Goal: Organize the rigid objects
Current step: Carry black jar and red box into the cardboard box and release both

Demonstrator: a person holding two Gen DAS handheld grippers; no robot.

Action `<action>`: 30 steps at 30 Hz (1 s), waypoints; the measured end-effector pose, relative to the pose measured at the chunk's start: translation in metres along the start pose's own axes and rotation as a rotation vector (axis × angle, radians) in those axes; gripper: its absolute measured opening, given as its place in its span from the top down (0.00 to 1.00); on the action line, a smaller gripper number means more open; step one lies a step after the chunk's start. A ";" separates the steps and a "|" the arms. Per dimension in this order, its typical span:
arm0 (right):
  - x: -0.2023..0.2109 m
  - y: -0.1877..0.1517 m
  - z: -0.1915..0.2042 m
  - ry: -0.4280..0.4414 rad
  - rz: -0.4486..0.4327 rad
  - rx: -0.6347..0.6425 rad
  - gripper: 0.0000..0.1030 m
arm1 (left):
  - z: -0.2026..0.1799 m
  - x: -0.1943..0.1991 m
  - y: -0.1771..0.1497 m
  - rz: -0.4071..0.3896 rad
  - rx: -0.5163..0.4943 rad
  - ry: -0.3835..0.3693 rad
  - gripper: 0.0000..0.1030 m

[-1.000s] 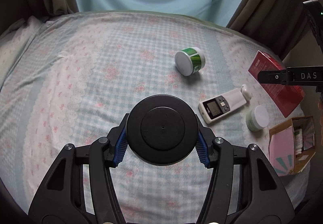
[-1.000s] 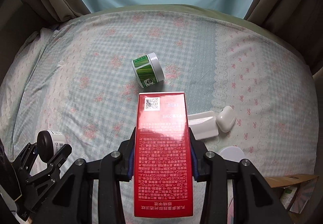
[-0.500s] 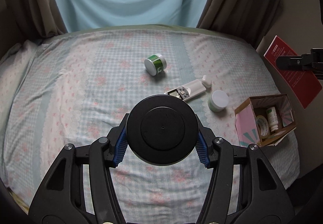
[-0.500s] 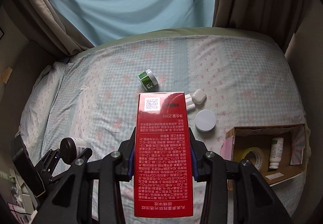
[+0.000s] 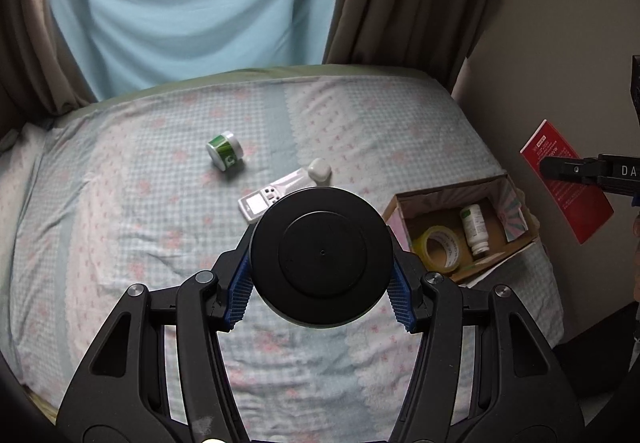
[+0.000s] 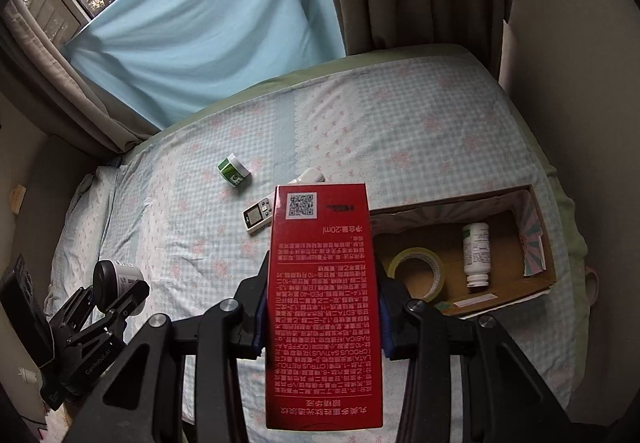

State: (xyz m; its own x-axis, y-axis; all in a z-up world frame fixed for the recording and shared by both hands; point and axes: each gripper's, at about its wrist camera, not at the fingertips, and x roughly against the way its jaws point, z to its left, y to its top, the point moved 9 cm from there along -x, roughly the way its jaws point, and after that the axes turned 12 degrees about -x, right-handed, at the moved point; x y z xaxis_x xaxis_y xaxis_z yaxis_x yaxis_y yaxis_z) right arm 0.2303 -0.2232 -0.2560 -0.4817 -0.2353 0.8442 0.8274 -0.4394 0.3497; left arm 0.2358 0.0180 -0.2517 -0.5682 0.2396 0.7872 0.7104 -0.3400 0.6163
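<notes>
Left wrist view: left gripper [image 5: 320,289] clamped on one black-lidded jar [image 5: 321,261], blue pads [image 5: 239,290] tight against its round lid, above the bed [image 5: 120,243]. Right wrist view: right gripper [image 6: 322,309] closed on one red carton [image 6: 324,307], tall, glossy, white print, QR code at far end. Open cardboard box [image 6: 541,243] on the bed holds one tape roll [image 6: 418,273] and one white bottle [image 6: 476,253]. Loose on the bed: one green-labelled jar [image 6: 234,170] on its side, one white thermometer [image 6: 258,218], one earbud case [image 5: 319,170].
</notes>
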 end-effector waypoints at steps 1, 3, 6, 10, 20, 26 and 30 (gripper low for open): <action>0.003 0.002 -0.013 -0.003 0.001 -0.015 0.63 | -0.012 -0.002 0.004 0.000 -0.006 -0.004 0.48; 0.010 0.008 -0.040 -0.004 -0.001 -0.044 0.63 | -0.035 -0.009 0.012 0.005 -0.026 -0.014 0.48; 0.017 0.018 -0.081 -0.020 -0.008 -0.081 0.63 | -0.072 -0.026 0.022 0.023 -0.063 -0.040 0.48; 0.014 0.028 -0.136 -0.056 0.004 -0.131 0.63 | -0.121 -0.057 0.032 0.057 -0.090 -0.083 0.48; -0.035 0.047 -0.224 -0.080 0.092 -0.201 0.63 | -0.229 -0.149 0.049 0.170 -0.197 -0.163 0.48; -0.089 0.048 -0.250 -0.041 0.154 -0.248 0.63 | -0.265 -0.216 0.039 0.266 -0.271 -0.178 0.48; -0.118 0.047 -0.261 -0.035 0.177 -0.282 0.63 | -0.273 -0.254 0.032 0.323 -0.282 -0.181 0.48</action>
State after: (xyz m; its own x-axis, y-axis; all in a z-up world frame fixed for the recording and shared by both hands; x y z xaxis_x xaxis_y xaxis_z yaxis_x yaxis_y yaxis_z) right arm 0.2507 -0.4431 -0.4449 -0.3231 -0.3018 0.8969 0.7826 -0.6182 0.0739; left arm 0.2894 -0.3021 -0.4386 -0.2364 0.2273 0.9447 0.6843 -0.6512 0.3279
